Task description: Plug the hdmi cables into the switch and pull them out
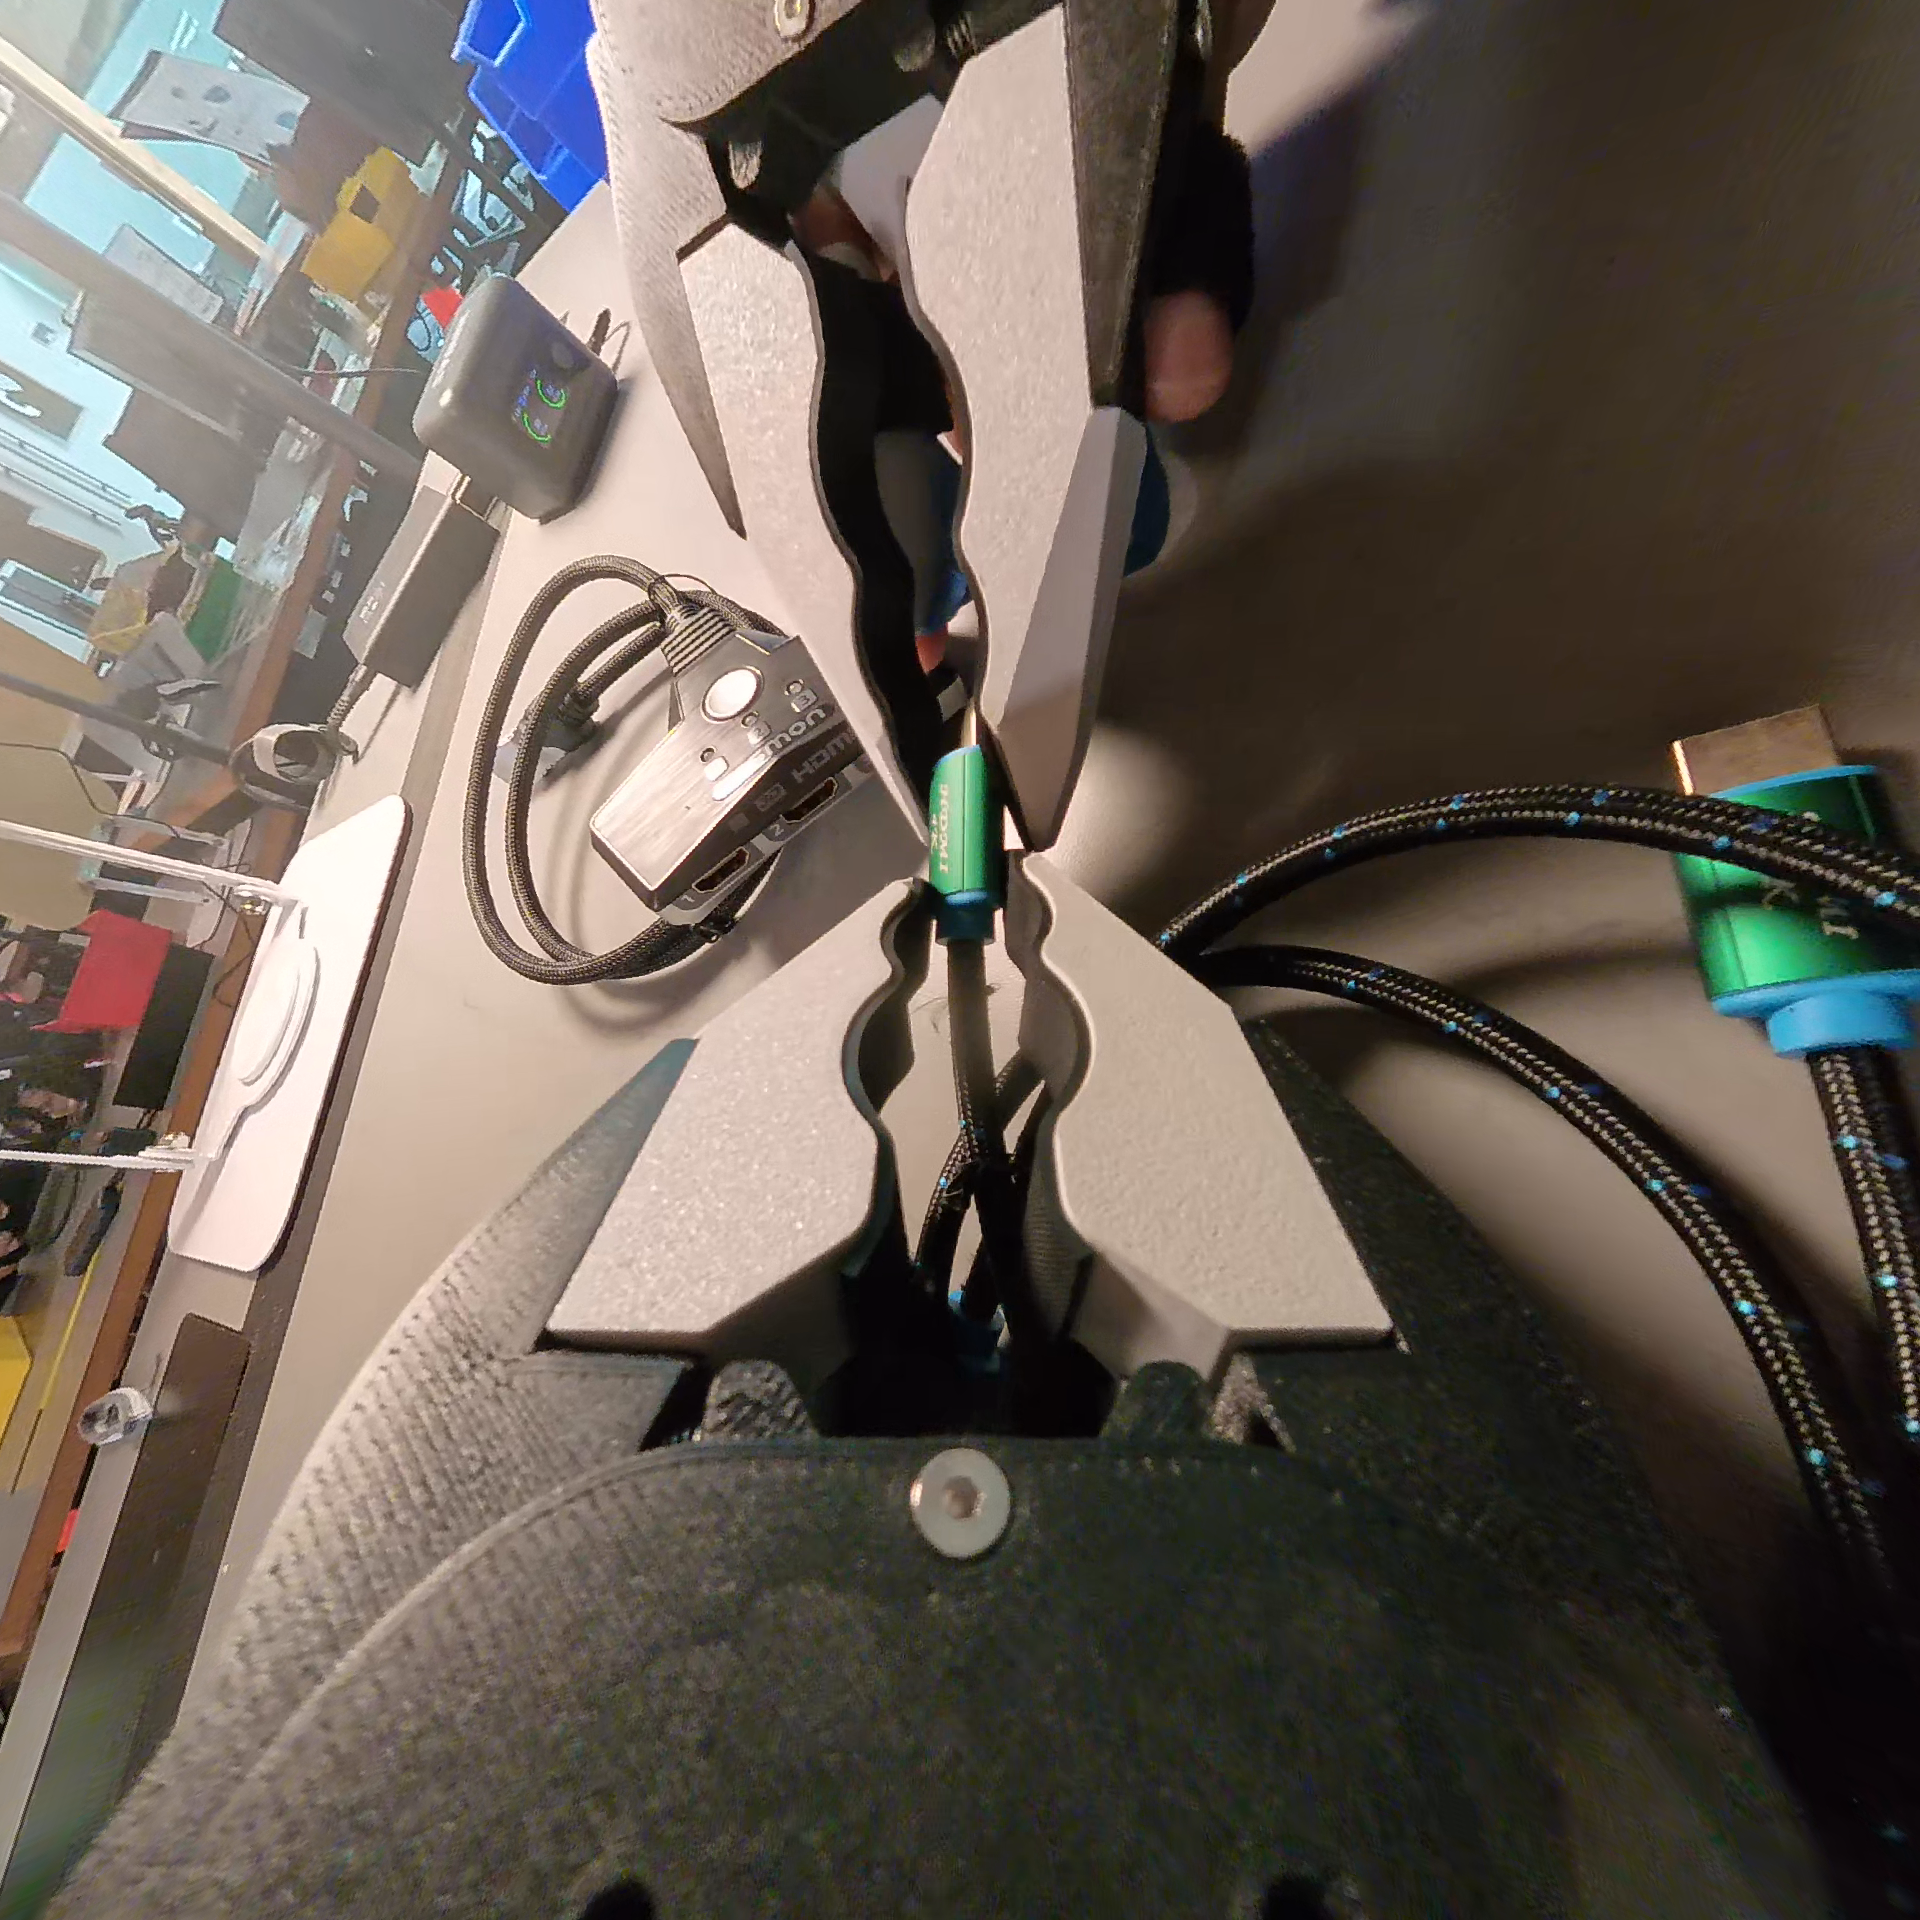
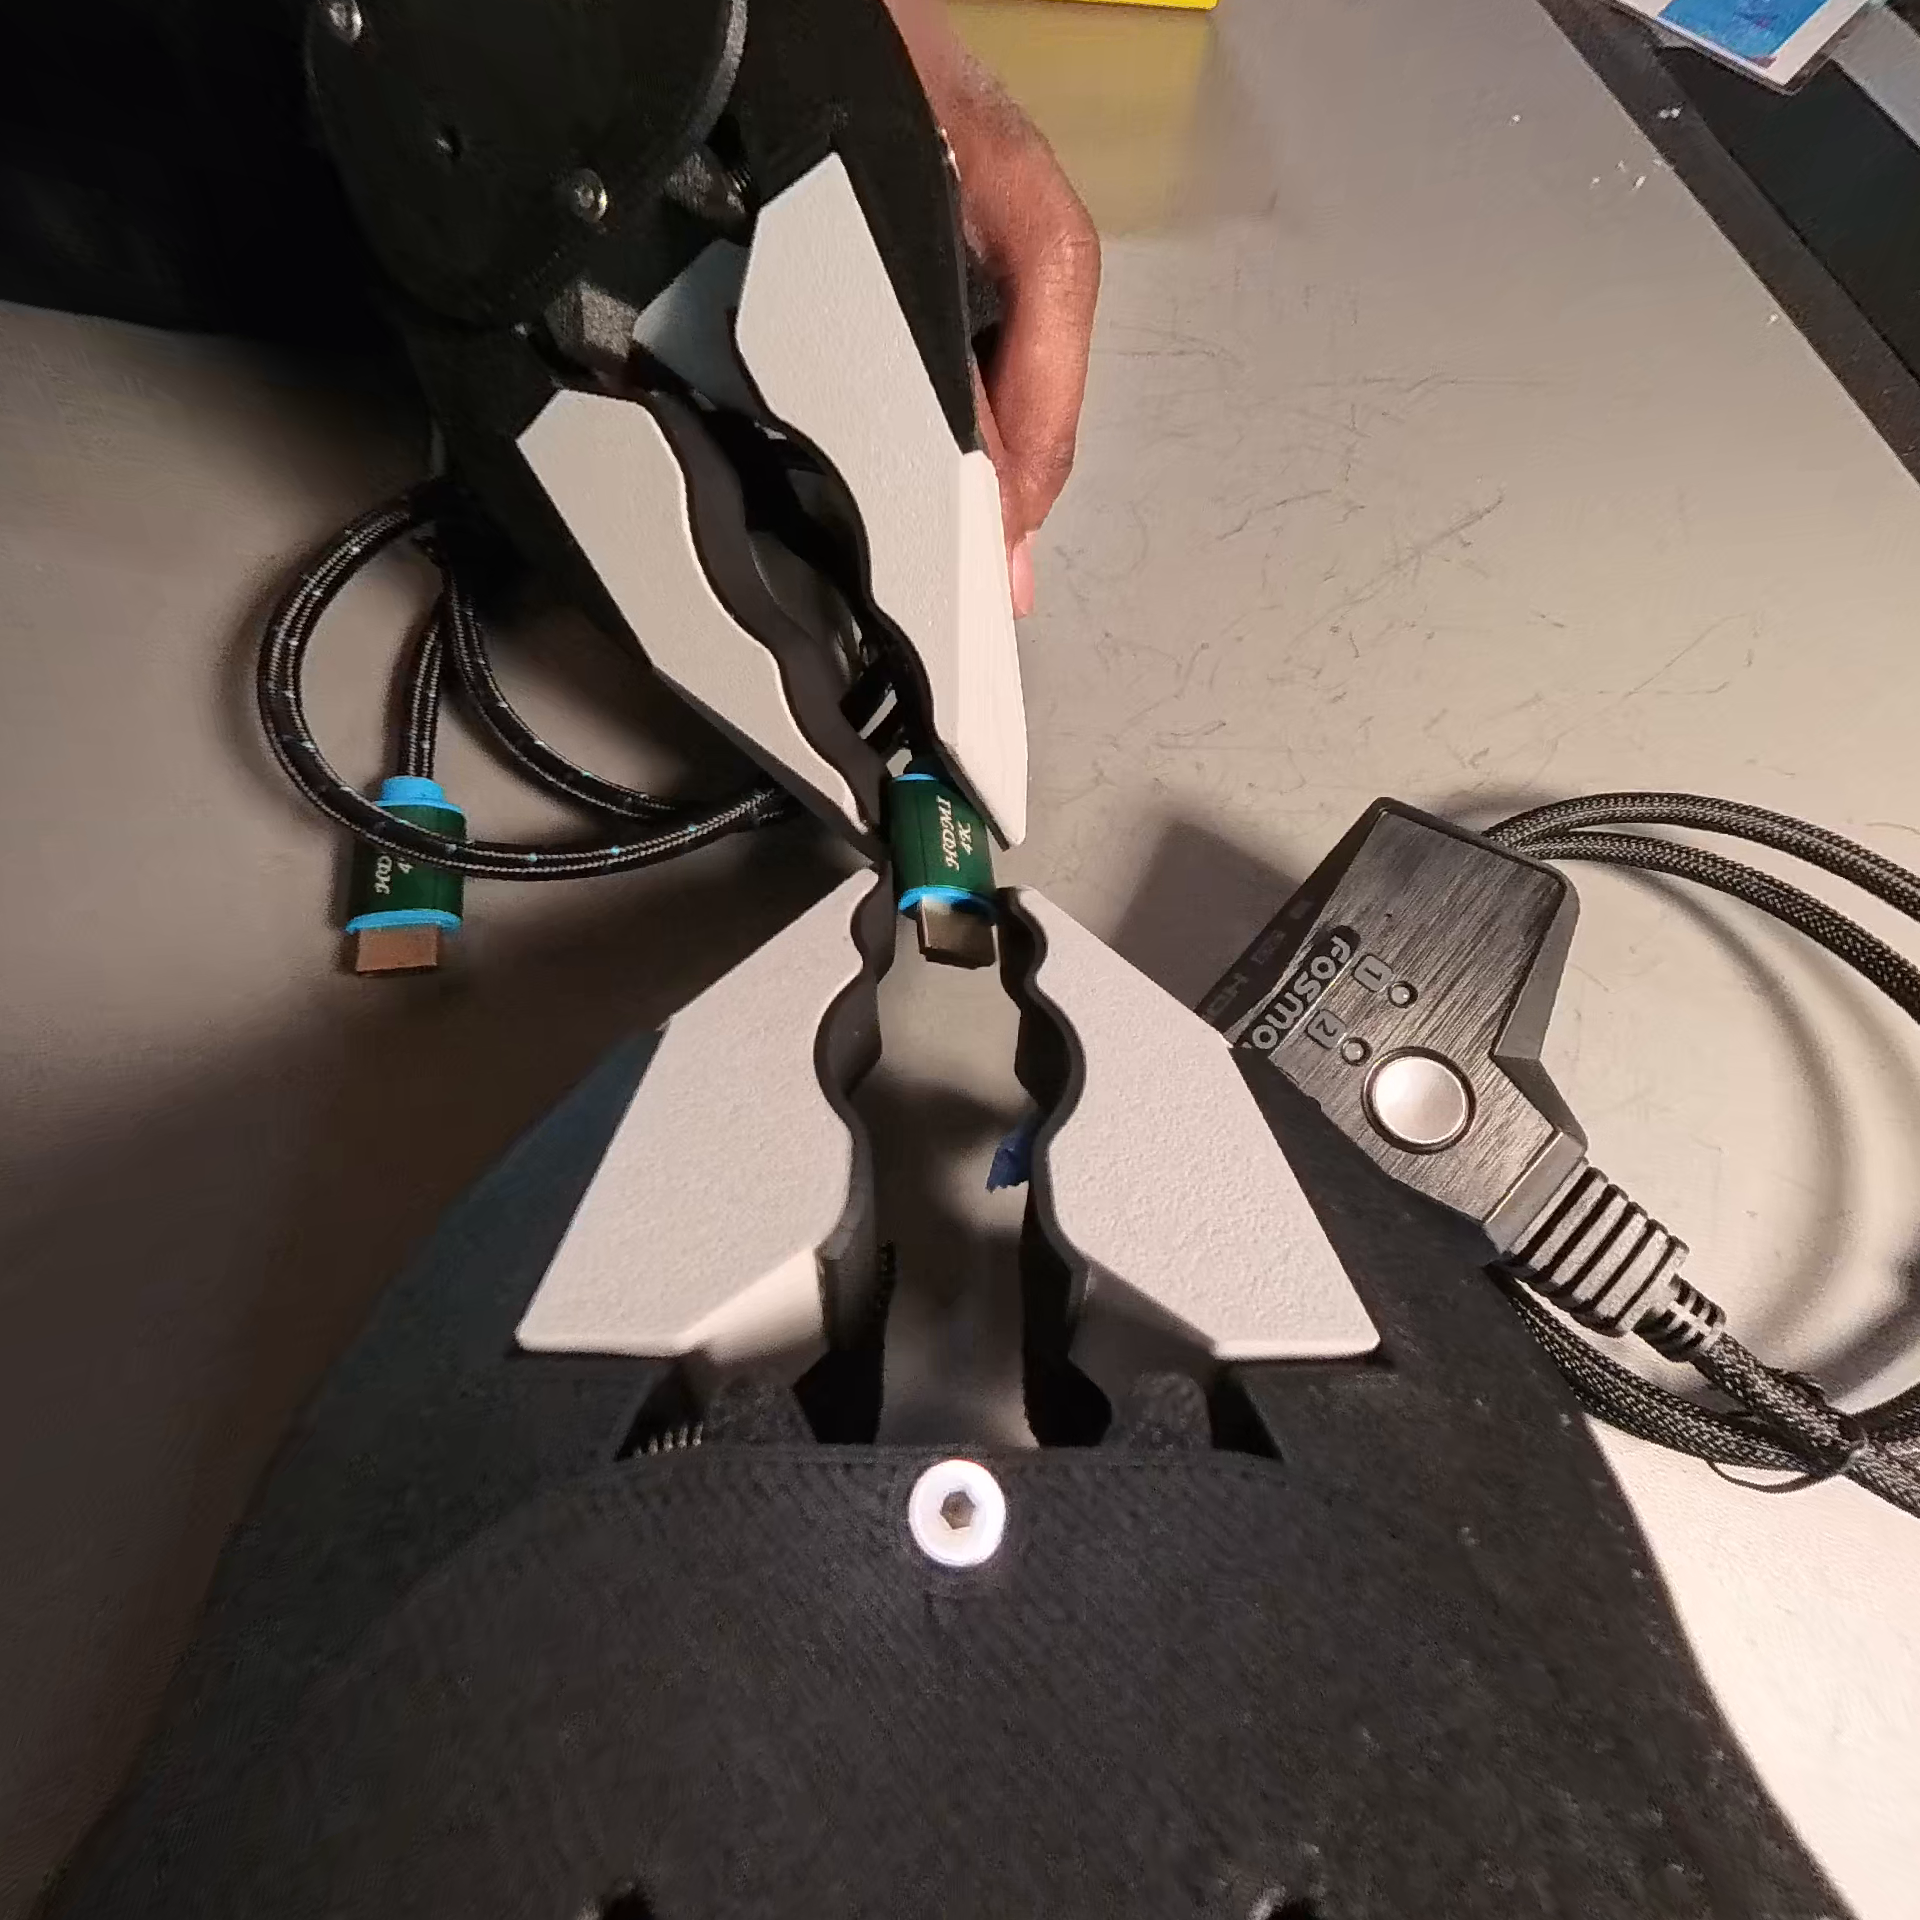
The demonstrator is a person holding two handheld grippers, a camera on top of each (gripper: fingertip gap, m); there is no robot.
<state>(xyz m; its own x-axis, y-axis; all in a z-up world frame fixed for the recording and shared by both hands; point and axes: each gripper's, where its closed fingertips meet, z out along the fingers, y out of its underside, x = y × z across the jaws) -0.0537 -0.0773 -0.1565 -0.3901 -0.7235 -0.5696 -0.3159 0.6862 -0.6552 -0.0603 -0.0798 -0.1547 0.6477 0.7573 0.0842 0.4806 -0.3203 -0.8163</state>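
While the spare plug (image 2: 400, 883) lies flat at left, the left gripper (image 2: 940, 821) pinches the green plug (image 2: 940, 847), its long axis and metal tip pointing into the right gripper (image 2: 935, 920), apparently slightly spread around it; the switch (image 2: 1423, 1029) rests rightward.

We hold our left grey-fingered black gripper (image 1: 966, 899) clamped on the green plug (image 1: 964, 831), tips meeting our right grey-fingered black gripper (image 2: 940, 914), whose fingers flank that plug unclamped.
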